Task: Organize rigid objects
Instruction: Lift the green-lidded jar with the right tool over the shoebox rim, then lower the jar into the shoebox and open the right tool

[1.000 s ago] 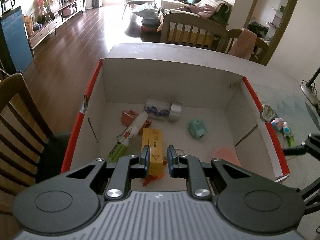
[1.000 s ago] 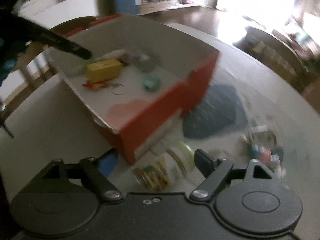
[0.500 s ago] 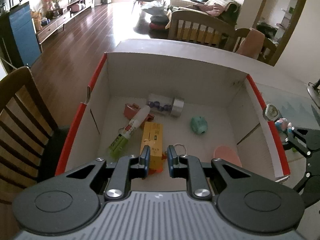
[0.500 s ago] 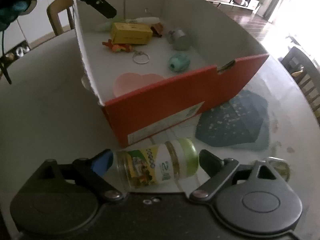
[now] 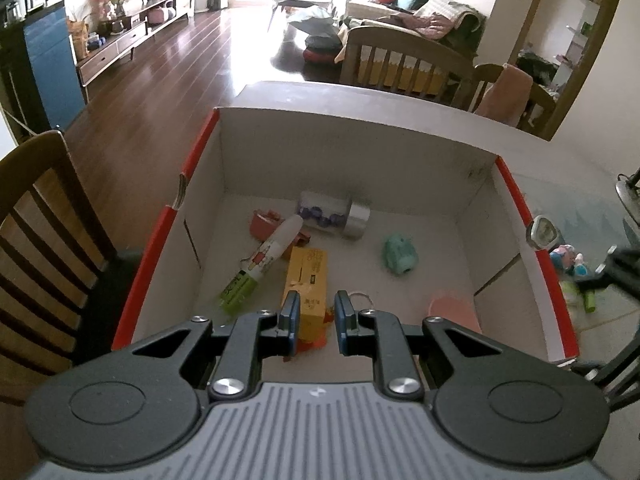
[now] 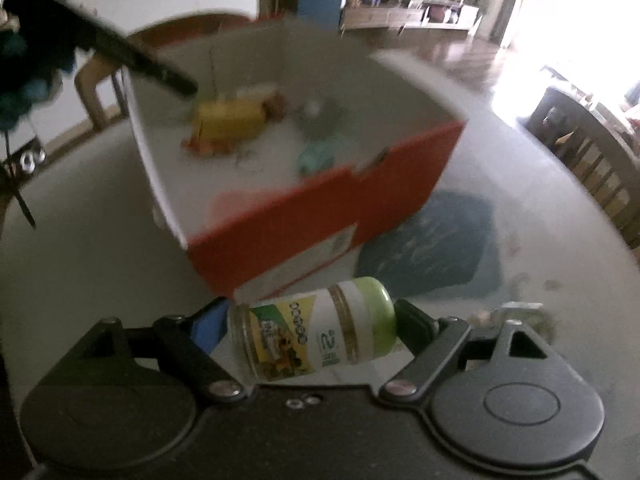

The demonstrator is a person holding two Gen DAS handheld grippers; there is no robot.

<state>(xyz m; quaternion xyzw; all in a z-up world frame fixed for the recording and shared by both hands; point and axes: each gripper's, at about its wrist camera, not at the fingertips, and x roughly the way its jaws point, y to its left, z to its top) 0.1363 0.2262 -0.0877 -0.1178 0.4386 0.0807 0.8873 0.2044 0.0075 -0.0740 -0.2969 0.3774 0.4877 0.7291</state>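
Left side first: the left gripper (image 5: 316, 322) is hanging over the near edge of the red-and-white box (image 5: 192, 168), jaws drawn together with nothing between them — same pose as a second ago, and the box contents are lying unmoved. Inside, left to right: a green-and-white tube (image 5: 264, 260) lying slantwise, a yellow carton (image 5: 307, 280) touching it, a clear canister (image 5: 330, 220) toward the far wall, a teal toy (image 5: 400, 256), a pink heart-shaped piece (image 5: 454, 312) in the near right corner.

Right side: the right gripper (image 6: 310, 334) is clamping a green-lidded jar (image 6: 316, 340) end to end, base on one pad and lid on the other. Its jaws have just been closing — earlier the jar was lying loose between them on the table (image 6: 80, 264). The jar is sitting just outside the box's red wall (image 6: 320, 224), the view blurred.
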